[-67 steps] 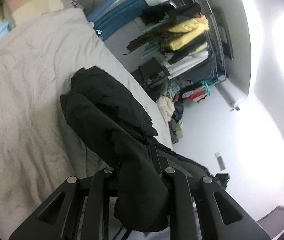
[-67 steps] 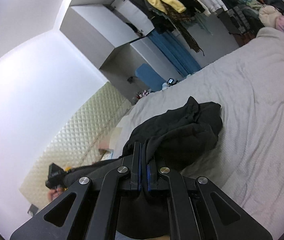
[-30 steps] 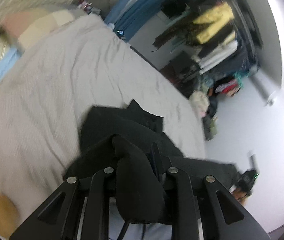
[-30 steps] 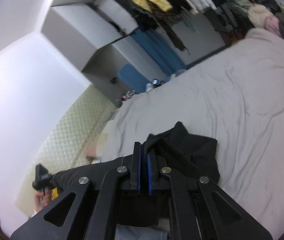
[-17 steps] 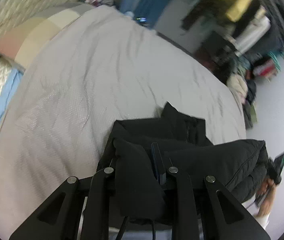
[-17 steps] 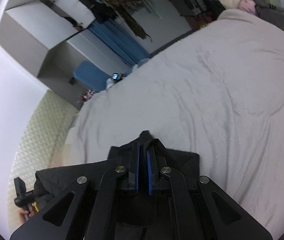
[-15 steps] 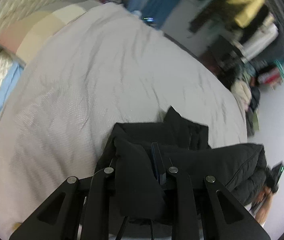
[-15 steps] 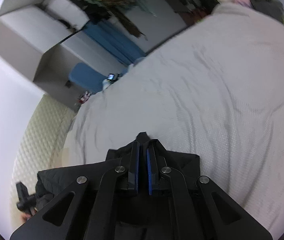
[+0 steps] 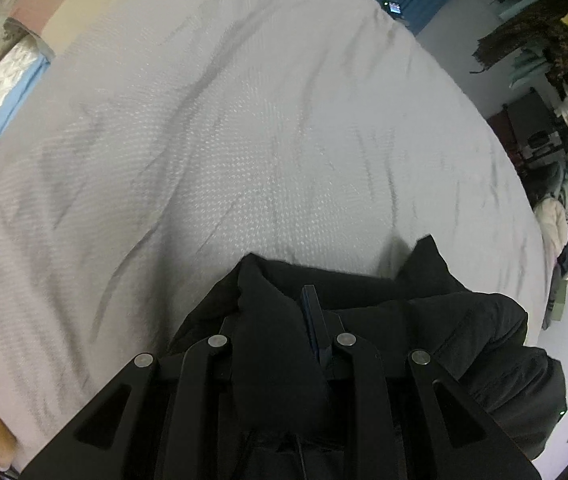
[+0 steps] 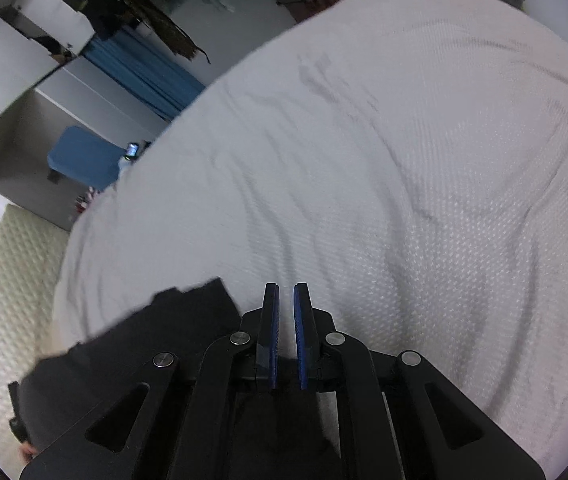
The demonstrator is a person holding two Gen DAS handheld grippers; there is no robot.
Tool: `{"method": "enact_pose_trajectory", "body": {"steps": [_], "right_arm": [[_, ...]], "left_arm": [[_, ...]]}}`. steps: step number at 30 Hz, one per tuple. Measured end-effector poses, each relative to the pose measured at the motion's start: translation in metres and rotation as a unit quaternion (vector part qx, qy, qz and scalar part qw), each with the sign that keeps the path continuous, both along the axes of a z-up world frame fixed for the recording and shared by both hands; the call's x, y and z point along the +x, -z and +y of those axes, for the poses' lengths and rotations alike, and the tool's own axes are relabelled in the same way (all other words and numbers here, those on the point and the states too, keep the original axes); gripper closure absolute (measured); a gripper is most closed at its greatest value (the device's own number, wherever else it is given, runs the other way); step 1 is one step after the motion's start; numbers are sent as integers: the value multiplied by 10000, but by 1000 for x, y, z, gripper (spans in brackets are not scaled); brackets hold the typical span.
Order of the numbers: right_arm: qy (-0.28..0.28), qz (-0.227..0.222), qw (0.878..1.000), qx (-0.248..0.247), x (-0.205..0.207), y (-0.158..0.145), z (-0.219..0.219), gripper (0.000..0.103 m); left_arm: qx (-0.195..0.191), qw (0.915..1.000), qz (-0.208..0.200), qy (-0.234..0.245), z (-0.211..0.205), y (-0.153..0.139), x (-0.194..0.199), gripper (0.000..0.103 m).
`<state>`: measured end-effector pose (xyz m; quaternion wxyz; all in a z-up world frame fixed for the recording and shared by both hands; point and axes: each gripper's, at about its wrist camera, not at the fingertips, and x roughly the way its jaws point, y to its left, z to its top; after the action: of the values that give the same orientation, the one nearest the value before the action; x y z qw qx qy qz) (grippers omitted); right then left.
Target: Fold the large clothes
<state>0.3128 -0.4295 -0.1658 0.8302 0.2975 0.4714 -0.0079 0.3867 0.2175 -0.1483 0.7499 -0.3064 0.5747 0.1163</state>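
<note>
- Left wrist: since earlier frame the view tipped down from the clothes rack to the bed [image 9: 243, 140]; black jacket [image 9: 464, 320] now nearly on the grey cover. Left hand-held gripper [image 9: 279, 320] clamps a thick fold of it, prob. to lay it flat.
- Right wrist: right hand-held gripper [image 10: 286, 320] nearly closed, pads w/ nothing visible between; jacket [image 10: 143, 344] beside it, left. Blue curtain [image 10: 143, 68] beyond.

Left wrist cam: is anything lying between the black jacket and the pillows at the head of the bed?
Nothing. Only bare, wrinkled grey bedspread lies between the black jacket and the pillows, as the left wrist view shows.
</note>
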Motion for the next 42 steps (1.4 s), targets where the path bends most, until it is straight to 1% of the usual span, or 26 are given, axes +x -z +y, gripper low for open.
{"method": "enact_pose_trajectory", "body": {"steps": [2,4,7,9,12,14,15,16,17,18,19,20,21,22,23,24,25,26,27,28,29,32,33,36,39,42], "right_arm": [[13,149,9999,11,3,18,0,96],[16,257,9997,57,1,29,0,96],[-18,349,9994,38,0,33,1,96],[-49,314,9995,-30,-2,25,1,96],[-189,101,9995,-213,-10,-5,9,96],[-312,-62,9989,-355,-14,-24,15,96],[-388,-179,9981,-450,-20,-37,19,94],[-460,-314,9970,-541,-27,-52,24,86],[-524,-478,9957,-596,-36,-69,30,75],[-570,-619,9946,-612,-44,-82,34,72],[-618,-728,9935,-621,-46,-92,39,66],[-719,-881,9913,-668,-56,-107,47,62],[-799,-977,9893,-734,-63,-116,53,60],[-885,-1098,9866,-821,-69,-126,61,53],[-949,-1209,9841,-889,-74,-134,69,46],[-1066,-1392,9795,-993,-86,-145,81,45],[-1146,-1499,9764,-1055,-88,-150,92,41],[-1275,-1671,9710,-1143,-98,-156,105,35],[-1393,-1776,9664,-1232,-103,-158,116,32],[-1498,-1865,9616,-1344,-109,-157,129,26],[-1572,-1954,9575,-1428,-115,-156,139,24],[-1940,-2089,9466,-1502,-133,-136,181,24],[-1993,-2081,9454,-1522,-134,-130,188,24],[-2264,-2082,9364,-1689,-147,-103,219,24],[-2411,-2106,9295,-1831,-152,-83,236,23],[-2410,-2109,9291,-1852,-148,-67,239,22]], "left_arm": [[-37,10000,84,7,0,13,8,82],[-145,9997,190,44,1,23,12,82],[-366,9989,264,140,7,21,13,82],[-469,9985,237,171,12,12,10,82],[-594,9981,39,172,22,-14,-2,77],[-652,9976,-189,168,27,-34,-15,67],[-664,9971,-341,179,29,-46,-22,64],[-675,9963,-496,190,31,-59,-30,59],[-684,9955,-614,212,33,-69,-37,53],[-635,9948,-759,249,34,-82,-46,47],[-491,9945,-887,269,35,-94,-54,33],[-278,9933,-1080,300,35,-108,-65,22],[-168,9913,-1264,340,34,-119,-74,20],[-77,9876,-1509,421,31,-132,-86,20],[-13,9852,-1640,497,27,-138,-94,20],[124,9817,-1800,616,19,-146,-104,20],[269,9770,-1975,753,9,-150,-113,20],[346,9735,-2081,880,-2,-150,-119,19],[361,9706,-2148,1022,-14,-148,-124,19],[295,9673,-2238,1154,-29,-142,-131,19],[258,9655,-2292,1212,-39,-137,-135,19],[356,9586,-2418,1459,-77,-117,-146,19],[447,9564,-2446,1530,-88,-111,-147,19],[694,9487,-2535,1757,-121,-92,-150,19],[868,9431,-2617,1856,-139,-79,-147,19],[1015,9396,-2648,1914,-148,-64,-142,19]]}}
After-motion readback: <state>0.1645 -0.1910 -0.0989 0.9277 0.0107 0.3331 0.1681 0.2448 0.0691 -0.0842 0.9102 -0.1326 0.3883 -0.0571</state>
